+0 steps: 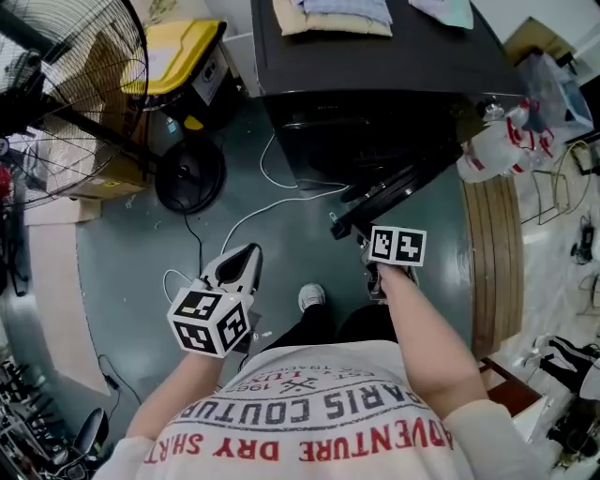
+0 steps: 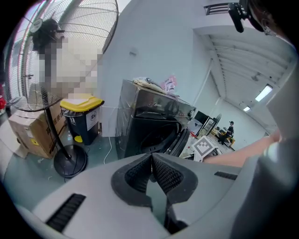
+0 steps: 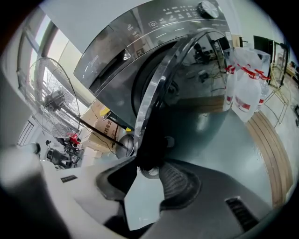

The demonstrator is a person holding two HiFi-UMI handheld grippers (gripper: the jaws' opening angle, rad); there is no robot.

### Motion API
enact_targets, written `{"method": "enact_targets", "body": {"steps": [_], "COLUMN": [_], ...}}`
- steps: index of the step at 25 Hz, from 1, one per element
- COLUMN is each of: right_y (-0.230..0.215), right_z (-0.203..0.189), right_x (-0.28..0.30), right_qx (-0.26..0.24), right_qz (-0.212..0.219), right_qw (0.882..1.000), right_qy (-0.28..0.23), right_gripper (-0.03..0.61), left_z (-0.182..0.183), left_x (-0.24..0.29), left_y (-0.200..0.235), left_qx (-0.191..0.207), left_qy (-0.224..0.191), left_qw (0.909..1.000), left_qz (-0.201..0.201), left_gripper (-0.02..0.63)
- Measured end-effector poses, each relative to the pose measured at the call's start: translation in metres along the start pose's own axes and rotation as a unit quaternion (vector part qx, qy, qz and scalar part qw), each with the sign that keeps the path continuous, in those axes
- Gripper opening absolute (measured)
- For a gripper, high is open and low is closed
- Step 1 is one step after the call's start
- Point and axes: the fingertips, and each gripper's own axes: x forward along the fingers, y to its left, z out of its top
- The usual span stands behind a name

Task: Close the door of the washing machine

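The dark washing machine (image 1: 375, 122) stands at the top of the head view, and its round door (image 1: 394, 192) swings out toward me, ajar. My right gripper (image 1: 367, 251) is at the door's free end. In the right gripper view the door's black rim (image 3: 156, 107) runs between the fingers of my right gripper (image 3: 148, 168), which stands open with floor showing between the pads. My left gripper (image 1: 246, 251) hangs over the floor left of the door, away from it. Its pads (image 2: 152, 156) meet at the tips with nothing between them. The machine (image 2: 149, 116) is ahead of it.
A standing fan (image 1: 56, 84) with a round base (image 1: 190, 173), a yellow-lidded bin (image 1: 183, 56) and a cardboard box (image 1: 103, 178) fill the left. A white cable (image 1: 272, 197) lies on the floor. Plastic bags (image 1: 506, 141) sit right of the machine. Folded clothes (image 1: 333, 17) lie on top.
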Motion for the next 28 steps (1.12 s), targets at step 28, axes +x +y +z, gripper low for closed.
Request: {"method": "enact_targets", "body": {"steps": [28], "right_y": [0.053], "right_z": [0.118], "right_x": [0.072], "right_qx": [-0.042], "right_qz": [0.073], "right_qw": [0.996], "right_qy": [0.007], "right_gripper": [0.101], "left_z": [0.059], "left_x": [0.021], "left_y": [0.06], "left_qx": [-0.067], "left_qy": [-0.004], "left_qw": [0.9956], "left_qz": [0.066], "left_gripper": [0.029]}}
